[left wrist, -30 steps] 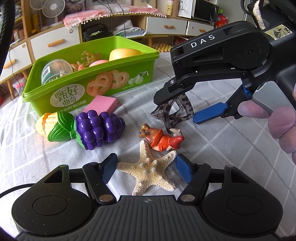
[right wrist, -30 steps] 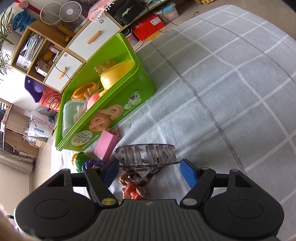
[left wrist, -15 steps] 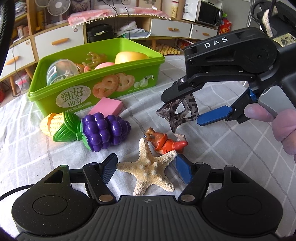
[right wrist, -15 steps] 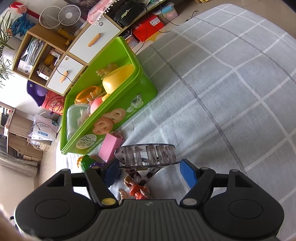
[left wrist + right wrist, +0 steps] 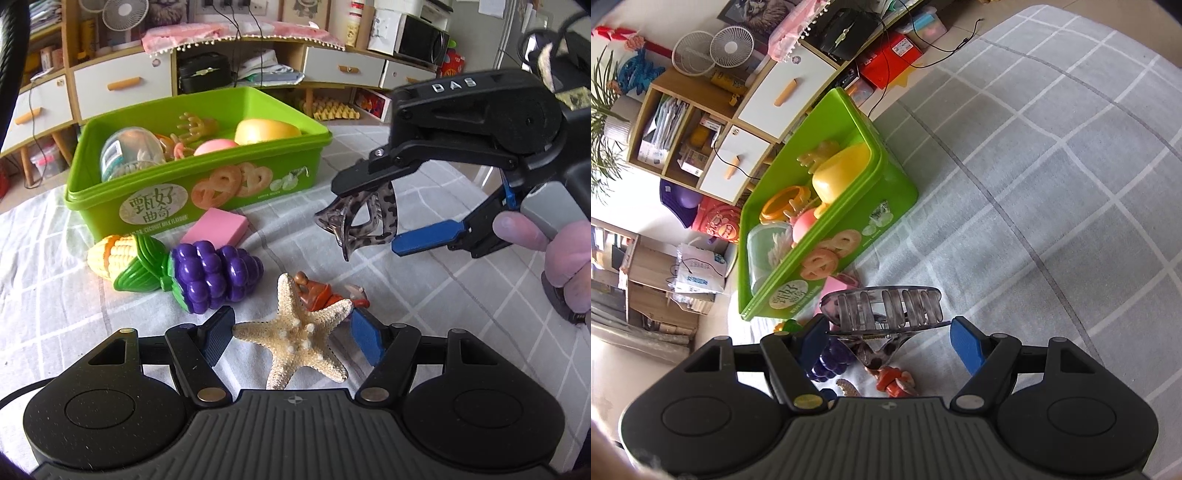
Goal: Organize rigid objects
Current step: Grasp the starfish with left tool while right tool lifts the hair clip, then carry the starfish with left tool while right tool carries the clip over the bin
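My left gripper (image 5: pixel 291 336) is shut on a pale starfish (image 5: pixel 295 338) and holds it just above the cloth. My right gripper (image 5: pixel 890 334) is shut on a spotted hair claw clip (image 5: pixel 882 310), held in the air; the clip also shows in the left wrist view (image 5: pixel 360 225). A green bin (image 5: pixel 184 201) with several toys inside stands behind; it also shows in the right wrist view (image 5: pixel 827 240). A small orange figurine (image 5: pixel 319 293) lies under the starfish's far arm.
A toy corn (image 5: pixel 122 258), purple toy grapes (image 5: pixel 212 275) and a pink block (image 5: pixel 216 230) lie on the grey checked cloth (image 5: pixel 424 295) in front of the bin. Cabinets with drawers (image 5: pixel 122 86) stand beyond the bed.
The right gripper has risen with the clip, up and away from the cloth. The left gripper has lifted the starfish a little; its near arms now overlap the figurine.
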A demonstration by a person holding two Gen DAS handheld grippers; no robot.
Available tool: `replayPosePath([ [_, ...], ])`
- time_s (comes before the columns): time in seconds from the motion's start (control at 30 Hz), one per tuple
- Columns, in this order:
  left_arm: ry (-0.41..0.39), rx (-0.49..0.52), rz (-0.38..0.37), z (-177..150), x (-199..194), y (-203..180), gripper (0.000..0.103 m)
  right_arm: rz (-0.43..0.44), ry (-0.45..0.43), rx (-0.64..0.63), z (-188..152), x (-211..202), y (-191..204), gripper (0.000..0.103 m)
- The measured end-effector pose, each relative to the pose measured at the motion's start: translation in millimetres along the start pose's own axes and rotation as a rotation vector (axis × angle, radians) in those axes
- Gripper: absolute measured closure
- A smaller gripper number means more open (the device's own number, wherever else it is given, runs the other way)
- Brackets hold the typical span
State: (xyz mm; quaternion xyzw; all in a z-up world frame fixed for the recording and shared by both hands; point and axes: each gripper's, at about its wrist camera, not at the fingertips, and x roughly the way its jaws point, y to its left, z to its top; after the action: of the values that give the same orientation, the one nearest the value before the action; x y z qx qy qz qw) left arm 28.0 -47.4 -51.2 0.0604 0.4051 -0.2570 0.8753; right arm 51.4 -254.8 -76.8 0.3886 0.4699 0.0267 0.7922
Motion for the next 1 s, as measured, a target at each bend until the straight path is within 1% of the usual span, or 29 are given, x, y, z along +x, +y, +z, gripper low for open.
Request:
replayPosePath([
  [0.47,-0.066,-0.134,-0.004,17.6,-23.6,23.1,0.031,0.091,-0.036,0.074,9.2,-19.0,-0.1,0.057],
  [0.67,-0.077,-0.159,0.02,23.7,-35.4,27.2,0.031,0.09,-0.059,0.076,14.0,-23.2,0.0,0.057],
  [0.87,-0.122,-0.203,0.035,35.9,-44.5,37.6,0.031,0.107,-0.075,0.105,21.3,-26.7,-4.7,0.057],
  [1.0,-0.146,-0.223,0.046,49.7,-43.6,45.7,0.031,0.128,-0.084,0.101,25.6,-26.8,0.7,0.057],
])
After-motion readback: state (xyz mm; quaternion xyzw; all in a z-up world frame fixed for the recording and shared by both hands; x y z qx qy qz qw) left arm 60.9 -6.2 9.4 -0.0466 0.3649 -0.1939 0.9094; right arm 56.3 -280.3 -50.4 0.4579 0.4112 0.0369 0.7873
